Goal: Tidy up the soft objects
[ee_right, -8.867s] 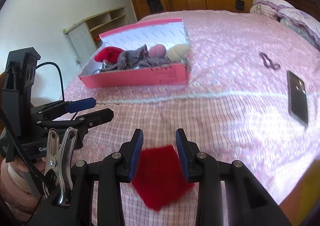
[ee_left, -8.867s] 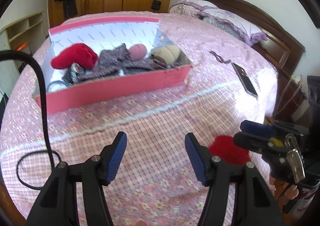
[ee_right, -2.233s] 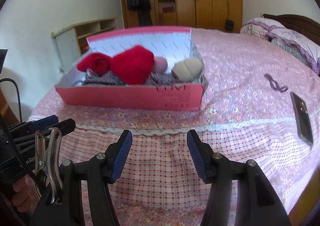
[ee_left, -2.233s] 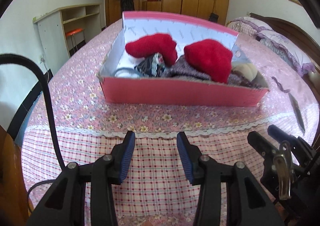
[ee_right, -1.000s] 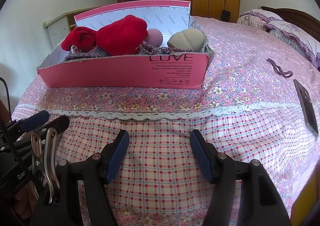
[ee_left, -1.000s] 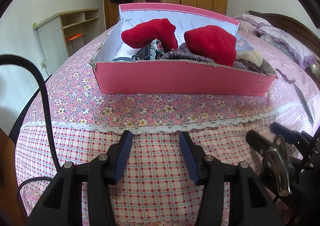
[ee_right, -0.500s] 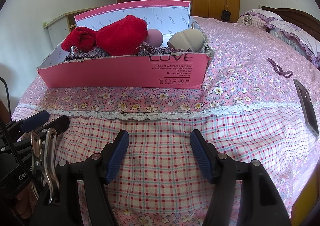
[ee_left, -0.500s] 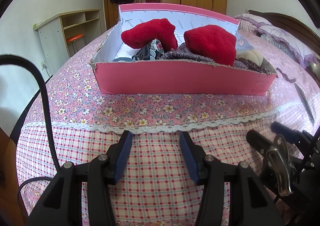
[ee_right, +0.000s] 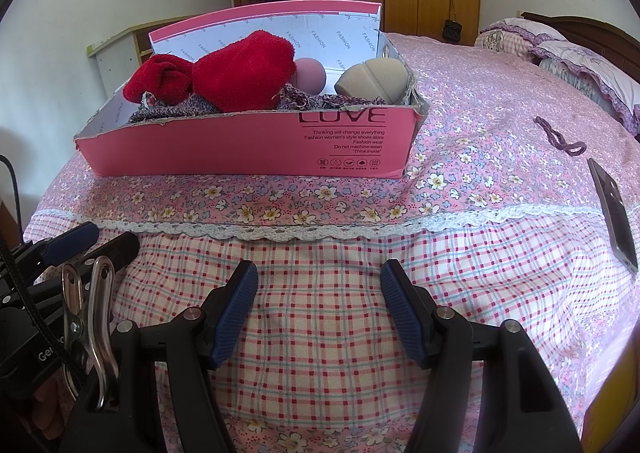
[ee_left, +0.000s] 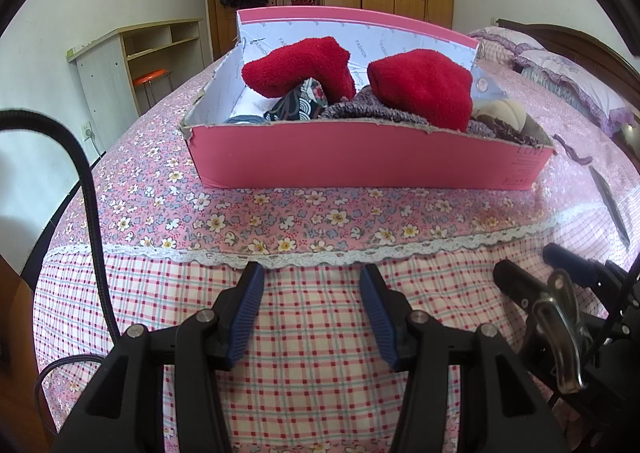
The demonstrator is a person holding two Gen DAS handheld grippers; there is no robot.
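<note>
Holding both tools spread and empty above the bed (ee_left: pixel 304 221), left tool (ee_left: pixel 311 313) and right tool (ee_right: pixel 319 309), I judge the sorting nearly finished, so I should only check for strays. The pink box (ee_right: pixel 240 149) lies near, its long side across my view, both red socks (ee_left: pixel 420 89) inside.

The pink box (ee_right: pixel 240 149) had "LOVE" on its front, with small print under it: "Thinking will change everything / Fashion women's style shoes store / Fashion wear / Do not machine-wash / "Think inside"". "FASHION" repeated all over the lining (ee_right: pixel 344 39). The left rig showed "Ge" (ee_right: pixel 45 355), rest hidden.
</note>
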